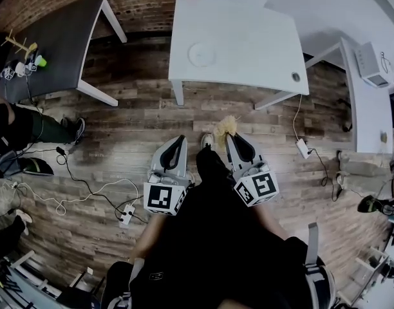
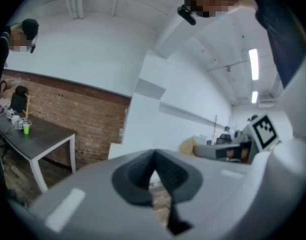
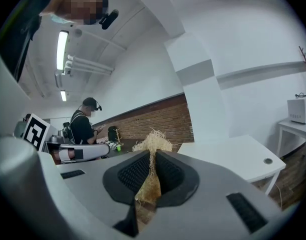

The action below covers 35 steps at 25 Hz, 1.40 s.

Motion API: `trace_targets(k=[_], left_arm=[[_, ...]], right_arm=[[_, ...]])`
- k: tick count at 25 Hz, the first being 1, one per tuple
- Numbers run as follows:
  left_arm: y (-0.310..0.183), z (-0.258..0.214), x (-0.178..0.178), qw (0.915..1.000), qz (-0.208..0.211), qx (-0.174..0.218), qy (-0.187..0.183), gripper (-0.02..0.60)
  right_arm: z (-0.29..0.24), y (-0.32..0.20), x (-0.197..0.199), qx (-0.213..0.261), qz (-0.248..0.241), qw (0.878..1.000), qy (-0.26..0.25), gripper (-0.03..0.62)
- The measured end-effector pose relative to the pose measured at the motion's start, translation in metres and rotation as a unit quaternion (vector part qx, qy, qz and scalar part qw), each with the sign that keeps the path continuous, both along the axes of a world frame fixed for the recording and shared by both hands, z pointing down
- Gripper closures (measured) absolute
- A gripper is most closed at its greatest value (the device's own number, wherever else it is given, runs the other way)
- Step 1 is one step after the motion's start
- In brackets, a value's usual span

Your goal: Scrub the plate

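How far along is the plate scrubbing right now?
Done: the right gripper is shut on the straw scrubber. In hand: both grippers hang over the wooden floor, the left gripper shut, empty. Left: reaching the plate on the white table, then all the scrubbing.

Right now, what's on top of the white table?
A white plate lies flat on the white table, with a dark round hole near one corner. Nothing else shows on it; anything under the plate is covered.
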State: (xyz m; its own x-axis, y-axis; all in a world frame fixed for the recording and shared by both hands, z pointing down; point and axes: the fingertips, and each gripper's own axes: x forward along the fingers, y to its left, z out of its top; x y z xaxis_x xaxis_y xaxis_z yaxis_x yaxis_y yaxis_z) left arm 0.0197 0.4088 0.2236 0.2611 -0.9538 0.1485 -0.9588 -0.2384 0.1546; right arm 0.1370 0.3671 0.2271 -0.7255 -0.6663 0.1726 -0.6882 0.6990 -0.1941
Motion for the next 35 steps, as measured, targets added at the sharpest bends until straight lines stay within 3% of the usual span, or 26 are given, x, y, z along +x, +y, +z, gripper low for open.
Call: trace_targets(k=[16, 26, 35], left_arm=[[-0.156, 0.000, 0.019, 0.9993, -0.027, -0.025, -0.009, 0.578], [-0.193, 0.010, 0.024, 0.9982, -0.036, -0.046, -0.016, 0.578], [-0.232, 0.027, 0.000, 0.9977, -0.020, -0.062, 0.019, 0.578]], right_arm=[[0.007, -0.163, 0.010, -0.009, -0.041, 0.999, -0.012, 0.562], [0.013, -0.206, 0.015, -0.014, -0.054, 0.998, -0.016, 0.562], [0.023, -0.236, -0.003, -0.017, -0.037, 0.999, -0.001, 0.562]])
